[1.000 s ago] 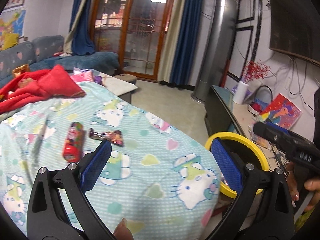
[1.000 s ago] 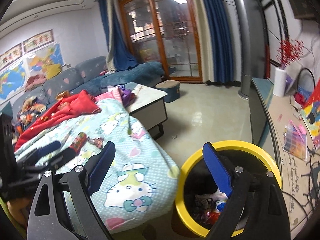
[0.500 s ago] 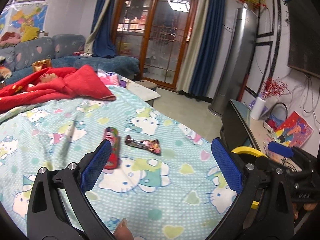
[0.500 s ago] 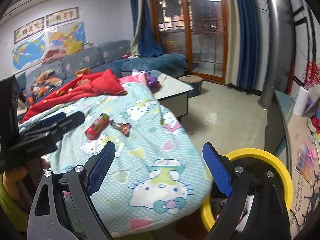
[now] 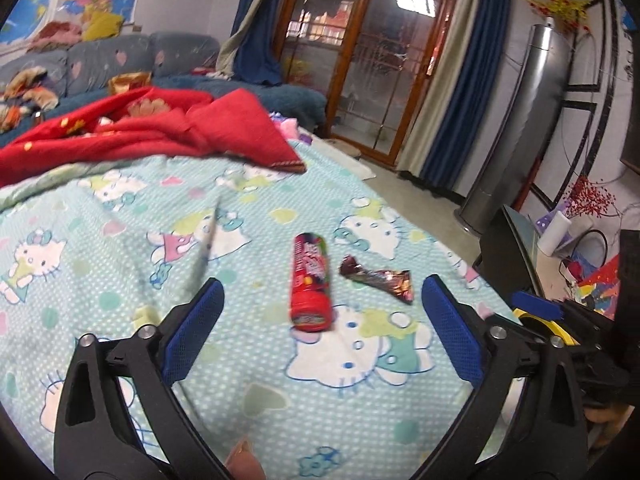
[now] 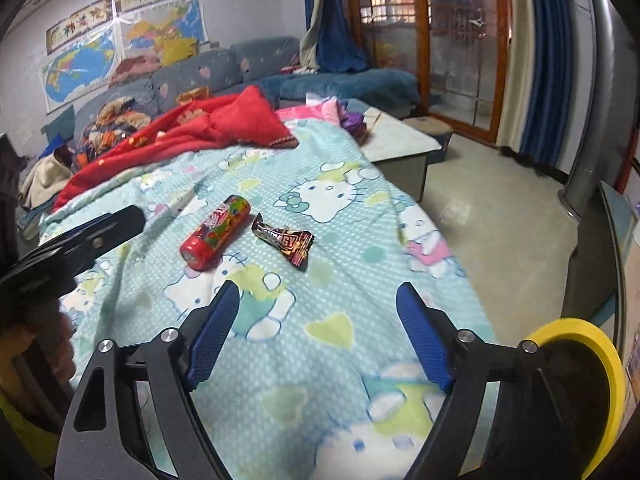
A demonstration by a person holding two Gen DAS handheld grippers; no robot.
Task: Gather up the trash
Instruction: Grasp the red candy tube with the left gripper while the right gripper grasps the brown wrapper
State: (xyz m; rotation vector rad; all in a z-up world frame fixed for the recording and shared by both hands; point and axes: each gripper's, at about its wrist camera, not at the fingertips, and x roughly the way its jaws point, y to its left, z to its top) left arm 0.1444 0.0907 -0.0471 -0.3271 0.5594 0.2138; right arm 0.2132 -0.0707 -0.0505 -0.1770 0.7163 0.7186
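blue pads on both my grippers were spread wide with nothing between them. the left gripper [image 5: 320, 330] had its jaws just starting to close a bit, empty, pointing down over the hello kitty blanket [image 5: 120, 240]. right gripper [image 6: 316, 334] same deal, jaws had been narrowing but only blanket showed between them.

trash-wise: a red candy tube [image 5: 311, 282] was lying on its side on the blanket, just ahead of the left gripper and roughly in line with the gap between its pads. right beside it, not quite touching as far as i could tell, sat a crumpled dark wrapper [image 5: 378, 278]. from the right wrist view the same tube [image 6: 215, 238] and wrapper [image 6: 285, 240] were a bit further out, ahead and left of centre.

yellow-rimmed bin [image 6: 580, 380] was down at the lower right of the right view, off the edge of the blanket, partly hidden behind the gripper arm. red blanket [image 5: 160, 128] was bunched up further back.
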